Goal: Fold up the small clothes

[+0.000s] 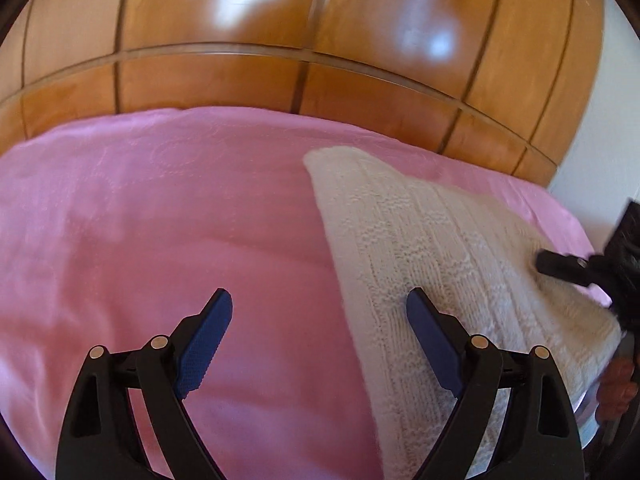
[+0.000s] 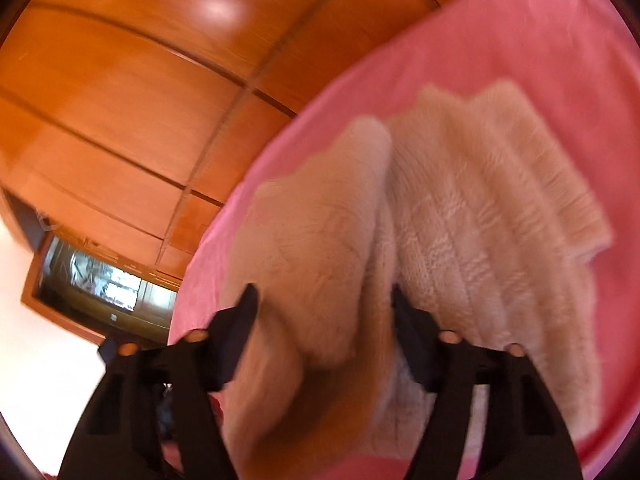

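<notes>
A cream knitted garment (image 1: 440, 248) lies on the pink bedsheet (image 1: 160, 220), at the right in the left wrist view. My left gripper (image 1: 320, 320) is open and empty, hovering over the sheet at the garment's left edge. In the right wrist view the garment (image 2: 480, 220) lies folded in layers, and a bunched fold (image 2: 320, 260) of it sits between the wide-apart fingers of my right gripper (image 2: 324, 300). The view is blurred, so I cannot tell whether the pads press the cloth. The right gripper also shows in the left wrist view (image 1: 576, 264), at the garment's right edge.
A glossy wooden wardrobe (image 1: 280, 40) stands right behind the bed. A white wall (image 1: 600, 140) is at the right. In the right wrist view a dark framed opening (image 2: 100, 280) is at the lower left, beside the wardrobe (image 2: 140, 100).
</notes>
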A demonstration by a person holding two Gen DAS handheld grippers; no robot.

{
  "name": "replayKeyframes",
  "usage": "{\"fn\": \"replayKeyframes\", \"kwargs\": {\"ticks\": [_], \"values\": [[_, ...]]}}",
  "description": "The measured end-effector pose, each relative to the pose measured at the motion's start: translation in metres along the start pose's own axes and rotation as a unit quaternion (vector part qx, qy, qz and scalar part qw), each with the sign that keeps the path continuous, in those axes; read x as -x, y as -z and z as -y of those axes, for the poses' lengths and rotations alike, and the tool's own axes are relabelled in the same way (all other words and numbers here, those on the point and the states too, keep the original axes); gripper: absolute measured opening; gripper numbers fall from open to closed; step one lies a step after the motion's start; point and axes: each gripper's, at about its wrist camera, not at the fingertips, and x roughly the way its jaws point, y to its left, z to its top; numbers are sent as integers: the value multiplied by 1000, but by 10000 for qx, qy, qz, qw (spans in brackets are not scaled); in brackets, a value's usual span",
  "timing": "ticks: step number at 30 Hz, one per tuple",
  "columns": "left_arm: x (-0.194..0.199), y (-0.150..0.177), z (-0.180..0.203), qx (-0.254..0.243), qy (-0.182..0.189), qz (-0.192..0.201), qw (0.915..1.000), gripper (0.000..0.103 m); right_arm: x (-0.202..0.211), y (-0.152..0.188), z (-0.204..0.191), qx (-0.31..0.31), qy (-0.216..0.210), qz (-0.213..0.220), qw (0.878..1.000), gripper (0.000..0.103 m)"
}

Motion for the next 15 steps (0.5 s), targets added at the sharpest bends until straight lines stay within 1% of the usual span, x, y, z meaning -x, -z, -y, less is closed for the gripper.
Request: {"fn": "replayKeyframes", "kwargs": {"ticks": [1,2,3,4,5,7,9,10,11,12,14,15], "values": [[-2,0,1,-1,29,-23,10000,88,-4,-1,-2,-6,5,-47,10000,42],[0,-1,-4,28,49,-55,10000,87,-9,-2,-5,54,51,-98,9999,37],[-1,-1,-3,62,85,-69,9999,84,-9,-3,-10,191,110,-57,9997,33],[0,-3,-2,74,125,-53,9999,78,-5,-4,-17,362,148,40,9992,28],[1,-4,3,51,179,-29,9998,76,4,-6,-26,603,198,196,9978,27],[4,-8,20,-177,268,41,9995,76,24,-10,-41,1037,313,551,9926,24],[4,-14,47,-528,469,126,9974,76,49,-16,-49,1378,536,887,9850,23],[4,-15,58,-673,527,161,9962,76,57,-18,-49,1472,635,985,9821,23],[3,-17,70,-826,510,192,9951,76,64,-21,-46,1546,764,1060,9793,23],[-1,-18,87,-1042,409,195,9935,77,69,-25,-39,1555,897,1092,9777,23],[-11,-17,105,-1266,284,78,9915,77,71,-30,-21,1469,1045,1026,9782,23],[-20,-13,114,-1371,210,-18,9903,79,68,-30,-8,1434,1112,964,9787,24]]}}
